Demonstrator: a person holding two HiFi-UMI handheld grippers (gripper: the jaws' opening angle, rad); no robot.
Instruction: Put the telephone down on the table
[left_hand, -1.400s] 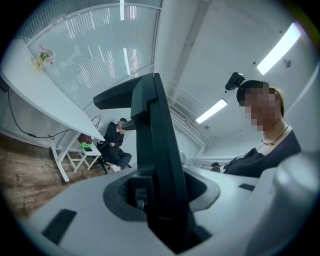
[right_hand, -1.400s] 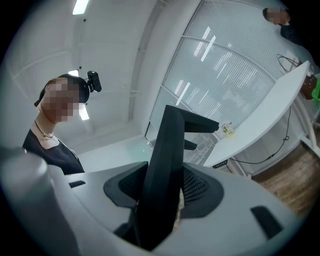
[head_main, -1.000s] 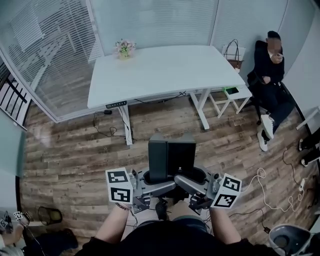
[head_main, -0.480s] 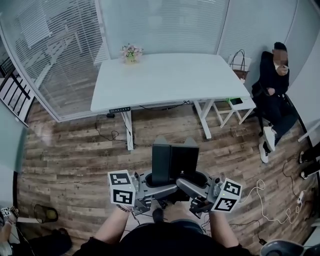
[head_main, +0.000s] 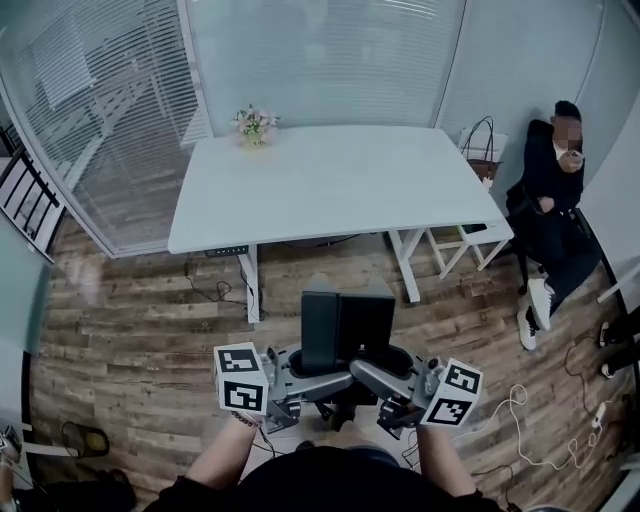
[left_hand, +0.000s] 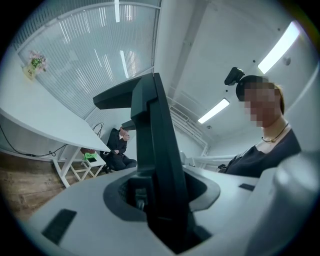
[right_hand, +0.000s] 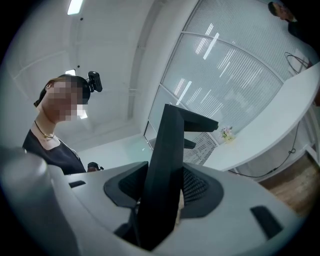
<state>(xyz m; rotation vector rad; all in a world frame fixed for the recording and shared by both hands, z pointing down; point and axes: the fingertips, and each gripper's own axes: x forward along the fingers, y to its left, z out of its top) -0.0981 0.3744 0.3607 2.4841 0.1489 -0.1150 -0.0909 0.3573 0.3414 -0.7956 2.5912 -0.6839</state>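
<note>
Head view: telephone (head_main: 345, 330) upright above floor (head_main: 130, 320), short of counter (head_main: 330, 185) near edge. Left tongs (head_main: 312, 372) and right tongs (head_main: 378, 368) each part-closed, clamping its lower part. Risks: uneven squeeze lets top-heavy unit tip or slip; low carry clips counter's near edge.

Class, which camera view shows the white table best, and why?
The head view: it shows the table whole, top and legs, with flowers at its far corner. The left gripper view catches only a slanting slice of the top; the right gripper view shows only a strip.
</note>
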